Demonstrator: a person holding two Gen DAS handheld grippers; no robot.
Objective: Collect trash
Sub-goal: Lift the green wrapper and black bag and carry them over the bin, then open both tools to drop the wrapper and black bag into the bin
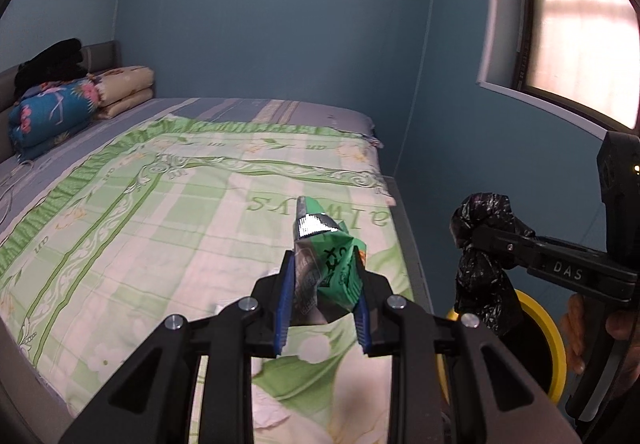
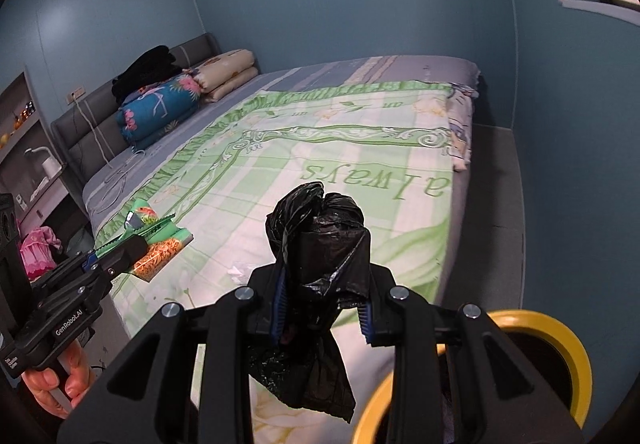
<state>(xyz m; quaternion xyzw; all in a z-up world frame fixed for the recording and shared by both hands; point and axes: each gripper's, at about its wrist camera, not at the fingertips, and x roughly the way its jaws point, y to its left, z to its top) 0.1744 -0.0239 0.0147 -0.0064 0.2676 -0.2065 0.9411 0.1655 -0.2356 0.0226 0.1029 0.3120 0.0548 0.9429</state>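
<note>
Left gripper (image 1: 322, 298): you have its jaws clenched on the wrapper (image 1: 330, 268), held in the air above the bed (image 1: 120, 212).
Wrapper: green snack packet, crumpled, silver foil inside showing at the torn top; the right wrist view shows an orange food print on its side.
Right gripper (image 2: 322, 308): you have its jaws clenched on the bag (image 2: 320, 256), also clear of the bed.
Bag: black plastic, bunched into a knot above the jaws, loose tail hanging below.
Bin (image 2: 576, 356): yellow rim, dark inside, on the floor just beside the bed's near corner, below your right gripper.
Step in hand: carrying both pieces to the bin, by my reading.
Next move: bring each gripper over the bin's mouth, then release; the light wrapper may drift, so drop it low.
</note>
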